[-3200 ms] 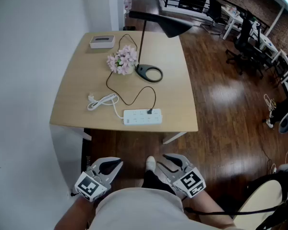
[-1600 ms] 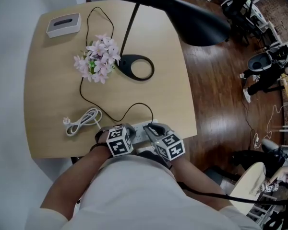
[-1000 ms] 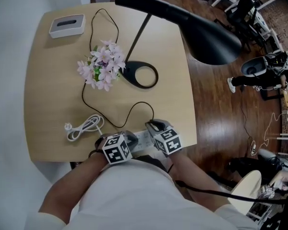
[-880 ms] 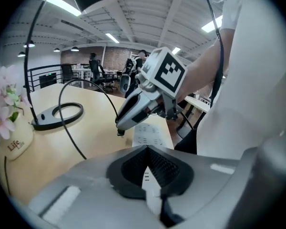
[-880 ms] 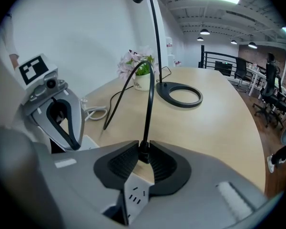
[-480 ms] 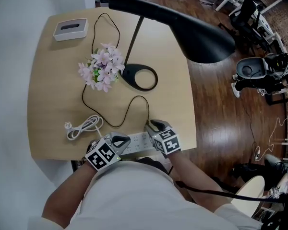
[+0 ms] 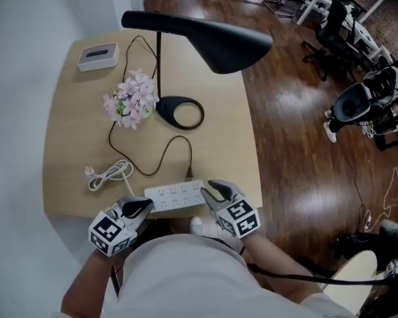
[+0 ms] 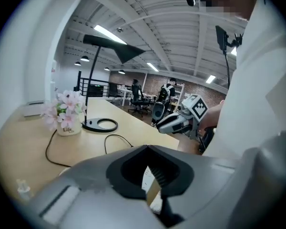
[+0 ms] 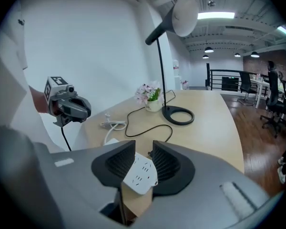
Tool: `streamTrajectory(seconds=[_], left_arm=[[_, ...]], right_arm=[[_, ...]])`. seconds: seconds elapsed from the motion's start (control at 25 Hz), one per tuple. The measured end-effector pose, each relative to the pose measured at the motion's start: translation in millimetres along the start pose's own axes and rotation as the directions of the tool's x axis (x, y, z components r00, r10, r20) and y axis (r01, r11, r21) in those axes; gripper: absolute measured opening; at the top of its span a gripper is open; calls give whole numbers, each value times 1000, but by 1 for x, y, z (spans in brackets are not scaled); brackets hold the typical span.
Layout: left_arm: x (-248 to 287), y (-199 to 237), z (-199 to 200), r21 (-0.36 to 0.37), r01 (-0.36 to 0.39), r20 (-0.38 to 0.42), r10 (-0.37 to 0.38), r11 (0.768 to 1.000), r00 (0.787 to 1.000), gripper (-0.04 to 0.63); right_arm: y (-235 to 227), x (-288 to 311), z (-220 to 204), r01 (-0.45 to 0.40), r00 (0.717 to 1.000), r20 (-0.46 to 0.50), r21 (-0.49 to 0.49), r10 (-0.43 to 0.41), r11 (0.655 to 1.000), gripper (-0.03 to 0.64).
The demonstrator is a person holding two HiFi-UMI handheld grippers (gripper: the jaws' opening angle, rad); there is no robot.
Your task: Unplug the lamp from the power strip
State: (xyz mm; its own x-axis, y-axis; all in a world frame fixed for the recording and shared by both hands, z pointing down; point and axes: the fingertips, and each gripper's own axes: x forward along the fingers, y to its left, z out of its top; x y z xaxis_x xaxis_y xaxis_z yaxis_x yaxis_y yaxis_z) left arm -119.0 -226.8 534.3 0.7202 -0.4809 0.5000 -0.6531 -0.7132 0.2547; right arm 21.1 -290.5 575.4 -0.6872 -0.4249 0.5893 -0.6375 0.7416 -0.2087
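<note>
The white power strip (image 7: pixel 174 196) lies along the table's front edge. A black plug (image 7: pixel 189 173) stands near its right end and looks seated in a socket. Its cable (image 7: pixel 152 167) runs back to the black lamp's ring base (image 7: pixel 179 112). My right gripper (image 7: pixel 214 189) hangs open just off the strip's right end. In the right gripper view, the strip's corner (image 9: pixel 140 173) shows between the jaws. My left gripper (image 7: pixel 138 207) is open in front of the strip's left end, holding nothing. The left gripper view shows the right gripper (image 8: pixel 176 123) across from it.
The lamp head (image 7: pixel 199 32) overhangs the wooden table (image 7: pixel 73 144). A pot of pink flowers (image 7: pixel 129 101) sits by the lamp base, a white box (image 7: pixel 97 56) at the far left corner. The strip's own coiled white cord (image 7: pixel 106 174) lies to its left. Office chairs (image 7: pixel 358 105) stand on the wood floor at right.
I walked up to the table and both grippers came down onto the strip. They have since drawn back toward my body, the left one clear of the table's front edge.
</note>
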Motion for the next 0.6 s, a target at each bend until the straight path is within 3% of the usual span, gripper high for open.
streamTrajectory(seconds=[0.16,0.28,0.44,0.6], left_arm=[[-45,-28,6,-53,-126,76,129,991,989,5],[-65,-48,5,-83,-204,89,211,975,973,5],[-68,-91,-3,-73,-195,65,200,978,978,5],[-72,-127,-8,-43,-172,90,175,984,980,5]], right_arm=[[29,-47,-9,-83,995,50,-52,85,995,118],[49,-71,-20,-136,988,58,-96,142,986,118],[67,-101,-36,-154,984,65,-126,163,980,118],[81,-130,-45,-129,984,107,-116,141,985,117]])
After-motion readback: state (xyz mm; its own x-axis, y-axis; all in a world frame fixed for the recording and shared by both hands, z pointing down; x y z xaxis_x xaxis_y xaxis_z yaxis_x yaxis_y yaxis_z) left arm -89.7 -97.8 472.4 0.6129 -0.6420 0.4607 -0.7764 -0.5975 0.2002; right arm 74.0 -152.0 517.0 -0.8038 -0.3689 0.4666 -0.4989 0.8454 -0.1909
